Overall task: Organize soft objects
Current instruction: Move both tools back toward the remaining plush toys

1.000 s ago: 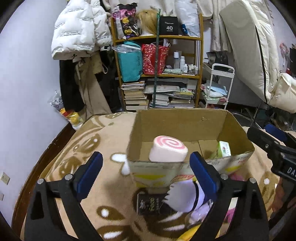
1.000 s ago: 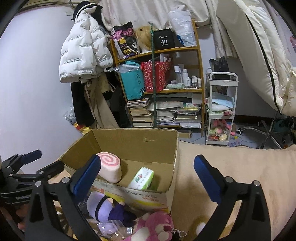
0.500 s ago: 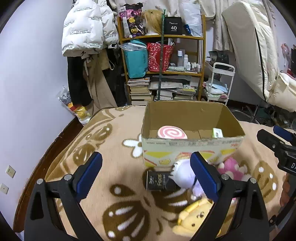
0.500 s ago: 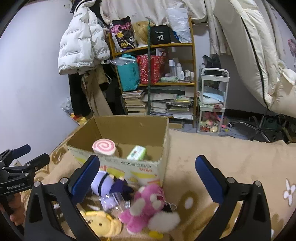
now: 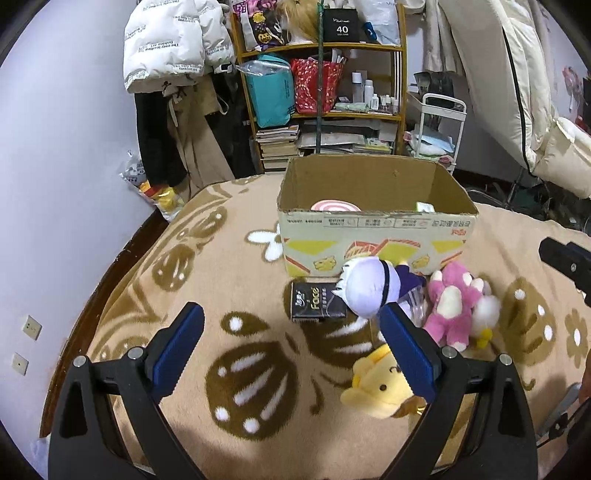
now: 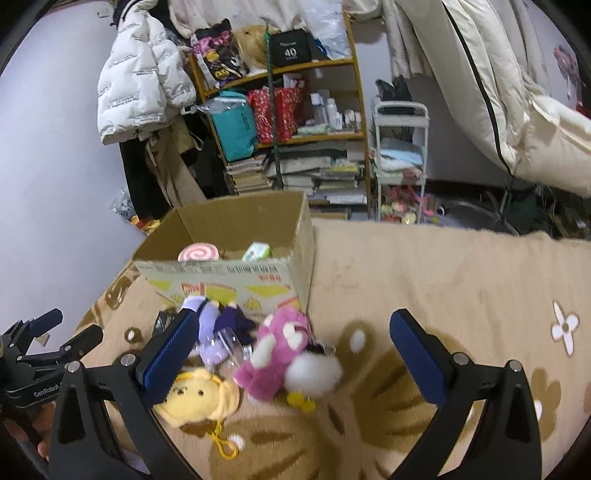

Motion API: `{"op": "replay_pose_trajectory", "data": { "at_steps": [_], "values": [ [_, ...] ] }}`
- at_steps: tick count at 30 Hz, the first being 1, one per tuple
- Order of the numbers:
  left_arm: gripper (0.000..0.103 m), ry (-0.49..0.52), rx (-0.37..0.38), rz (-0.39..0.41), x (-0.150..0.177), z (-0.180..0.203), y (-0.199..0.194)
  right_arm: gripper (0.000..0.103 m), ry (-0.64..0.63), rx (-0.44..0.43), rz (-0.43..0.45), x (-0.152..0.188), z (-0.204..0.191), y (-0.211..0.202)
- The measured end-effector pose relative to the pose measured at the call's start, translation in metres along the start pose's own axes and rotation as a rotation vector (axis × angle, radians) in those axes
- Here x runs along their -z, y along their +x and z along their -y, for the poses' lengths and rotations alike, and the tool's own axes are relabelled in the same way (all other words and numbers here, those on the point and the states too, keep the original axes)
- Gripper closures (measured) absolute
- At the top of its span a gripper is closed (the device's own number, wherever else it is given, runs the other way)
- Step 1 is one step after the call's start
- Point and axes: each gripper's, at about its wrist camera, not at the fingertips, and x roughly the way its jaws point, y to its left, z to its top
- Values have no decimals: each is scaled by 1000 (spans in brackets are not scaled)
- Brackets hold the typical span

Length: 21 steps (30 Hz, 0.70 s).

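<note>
black pack (image 5: 318, 303): read "Face"
black bag (image 5: 341, 26) on shelf, 12 o'clock: showed "40"
left gripper (image 6: 35, 350) body: read "GenRobot"

Blanket (image 5: 258, 369), tan, brown-patterned. On it: box (image 5: 373, 236); black pack (image 5: 314, 304); purple doll (image 5: 369, 286); pink plush (image 5: 454, 306); yellow plush (image 5: 380, 387).
</note>
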Motion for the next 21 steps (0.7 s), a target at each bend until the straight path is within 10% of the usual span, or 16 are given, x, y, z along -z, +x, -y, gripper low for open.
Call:
{"op": "replay_pose_trajectory", "data": {
  "at_steps": [21],
  "values": [
    [8,25,7,-59,6,8,17,12,35,59,-166,15,10,34]
  ]
}}
